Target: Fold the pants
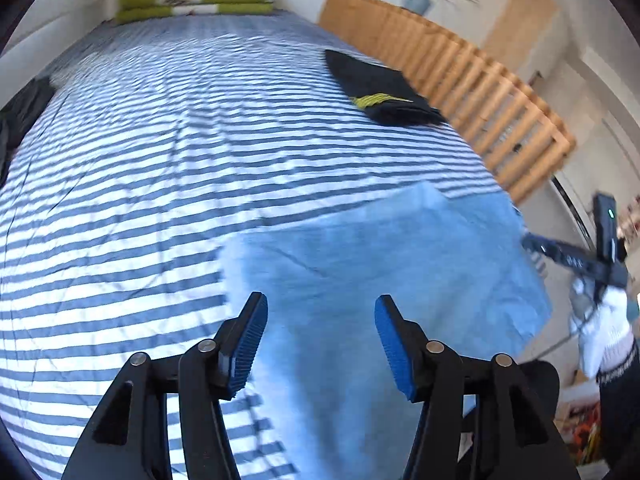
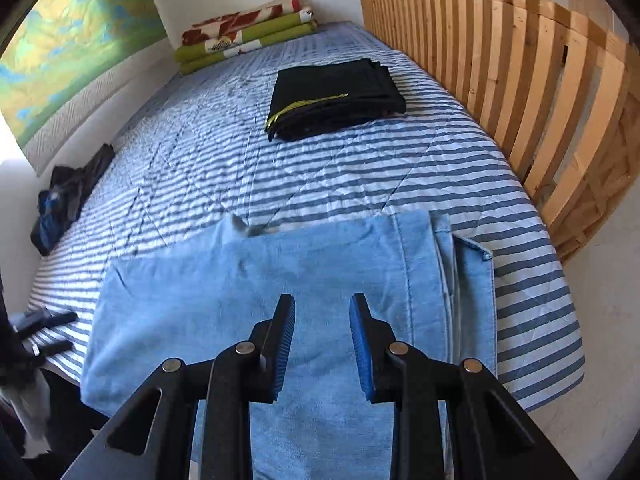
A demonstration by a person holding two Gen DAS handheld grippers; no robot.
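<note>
Just beyond and below the right hand-held gripper [image 2: 322, 344], whose jaws stand apart with nothing between them, the light blue pants [image 2: 260, 292] lie folded flat on the near end of the striped bed [image 2: 400, 176]. Their long axis runs crosswise to its fingers, layered edges off to its right. The left hand-held gripper [image 1: 320, 340], likewise released and empty, hangs over the opposite end of the pants; both seem equally near, with the black folded garment [image 2: 336, 98] well beyond.
</note>
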